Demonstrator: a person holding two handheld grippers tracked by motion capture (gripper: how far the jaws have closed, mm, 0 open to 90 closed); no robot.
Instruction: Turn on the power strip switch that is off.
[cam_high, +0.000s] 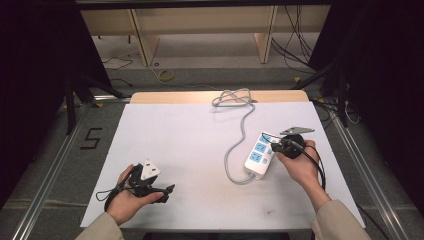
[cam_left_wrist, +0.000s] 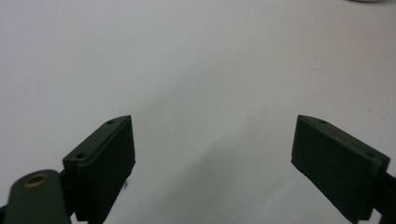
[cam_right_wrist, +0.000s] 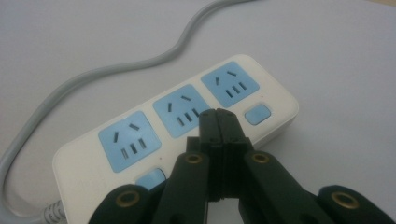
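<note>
white table sheet (cam_high: 190, 150) | wooden shelf legs (cam_high: 145, 42) behind | loose cables on floor (cam_high: 295, 45) | yellow cable coil (cam_high: 166, 75)

So there's one white power strip (cam_high: 260, 154) with three blue sockets and two visible blue switches, one grey cable (cam_high: 235, 150) coming off it, and two grippers: left (cam_high: 167, 192), right (cam_high: 274, 146).

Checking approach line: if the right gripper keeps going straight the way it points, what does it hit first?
Likely the power strip: the right gripper, jaws shut, points at its middle blue socket. Remaining gap unclear.
</note>
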